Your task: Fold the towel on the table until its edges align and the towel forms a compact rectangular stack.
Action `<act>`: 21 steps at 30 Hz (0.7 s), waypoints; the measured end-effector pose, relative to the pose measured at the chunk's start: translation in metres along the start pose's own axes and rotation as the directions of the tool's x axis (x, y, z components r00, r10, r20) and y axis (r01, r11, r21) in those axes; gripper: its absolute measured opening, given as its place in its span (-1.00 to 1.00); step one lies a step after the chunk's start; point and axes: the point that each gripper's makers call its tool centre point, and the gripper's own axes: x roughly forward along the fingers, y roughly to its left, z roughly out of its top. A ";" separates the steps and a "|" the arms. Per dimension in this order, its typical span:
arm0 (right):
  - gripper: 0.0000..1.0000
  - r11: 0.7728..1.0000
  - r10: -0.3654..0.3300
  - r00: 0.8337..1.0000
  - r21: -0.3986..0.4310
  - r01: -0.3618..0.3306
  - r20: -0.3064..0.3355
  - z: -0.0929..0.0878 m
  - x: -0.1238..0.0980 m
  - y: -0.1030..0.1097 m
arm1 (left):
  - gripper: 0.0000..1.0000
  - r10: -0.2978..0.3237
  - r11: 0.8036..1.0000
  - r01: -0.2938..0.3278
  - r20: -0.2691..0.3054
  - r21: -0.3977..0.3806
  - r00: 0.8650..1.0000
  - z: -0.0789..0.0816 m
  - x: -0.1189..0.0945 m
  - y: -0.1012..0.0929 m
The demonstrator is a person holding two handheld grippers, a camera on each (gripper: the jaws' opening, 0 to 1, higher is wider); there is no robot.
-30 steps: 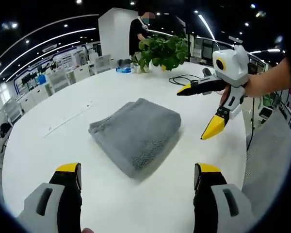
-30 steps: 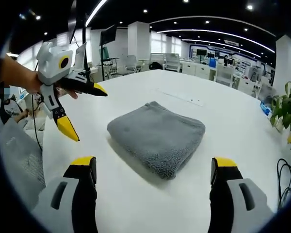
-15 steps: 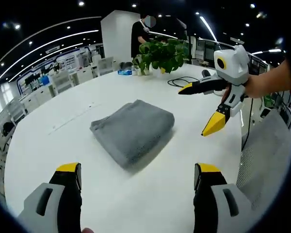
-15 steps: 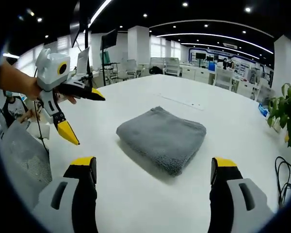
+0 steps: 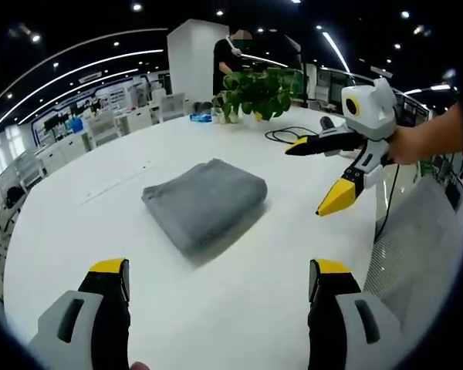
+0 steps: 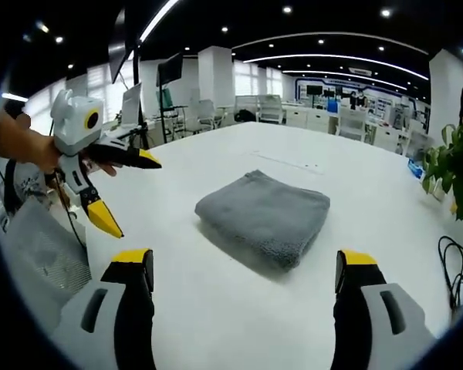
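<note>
The left claw (image 5: 212,289) is spread wide and holds nothing. Its two yellow tips stand far apart at the bottom of the left gripper view. The right claw (image 6: 243,279) is spread wide too, and it is empty. In the left gripper view the right claw (image 5: 329,174) hangs in the air, off to the right, with its yellow tips apart. In the right gripper view the left claw (image 6: 128,191) hangs off to the left the same way.

Ahead of both claws, between them, lies the gray towel (image 5: 203,202) on the white tabletop (image 5: 239,308). It is already folded into a thick, neat block. No claw touches it. The job looks done, or almost done.

What could go wrong? If a claw dips down and bumps the towel (image 6: 266,216), the top layer could slide and the edges would not line up any more. A pinch on just one layer could pull the stack open.

Far past the towel, beyond the left claw, a green plant (image 5: 256,91) stands on the tabletop. I cannot see its pot well. A black cord (image 5: 282,132) lies near it. A person (image 5: 230,58) stands behind the plant.
</note>
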 end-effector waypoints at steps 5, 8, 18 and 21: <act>0.99 1.000 -0.011 1.000 0.010 0.011 0.009 -0.004 -0.007 0.000 | 0.99 0.021 1.000 -0.020 0.007 -0.018 1.000 -0.004 -0.008 -0.002; 0.99 1.000 -0.018 1.000 0.016 0.018 0.014 -0.005 -0.011 0.004 | 0.99 0.033 0.999 -0.032 0.013 -0.029 0.999 -0.008 -0.014 -0.003; 0.99 1.000 -0.018 1.000 0.022 0.018 0.008 -0.019 -0.023 0.019 | 0.97 0.057 0.997 -0.055 0.026 -0.058 0.998 -0.019 -0.031 -0.015; 0.99 0.999 -0.024 1.000 0.022 0.024 0.013 -0.020 -0.028 0.020 | 0.97 0.066 0.996 -0.064 0.034 -0.064 0.997 -0.021 -0.036 -0.017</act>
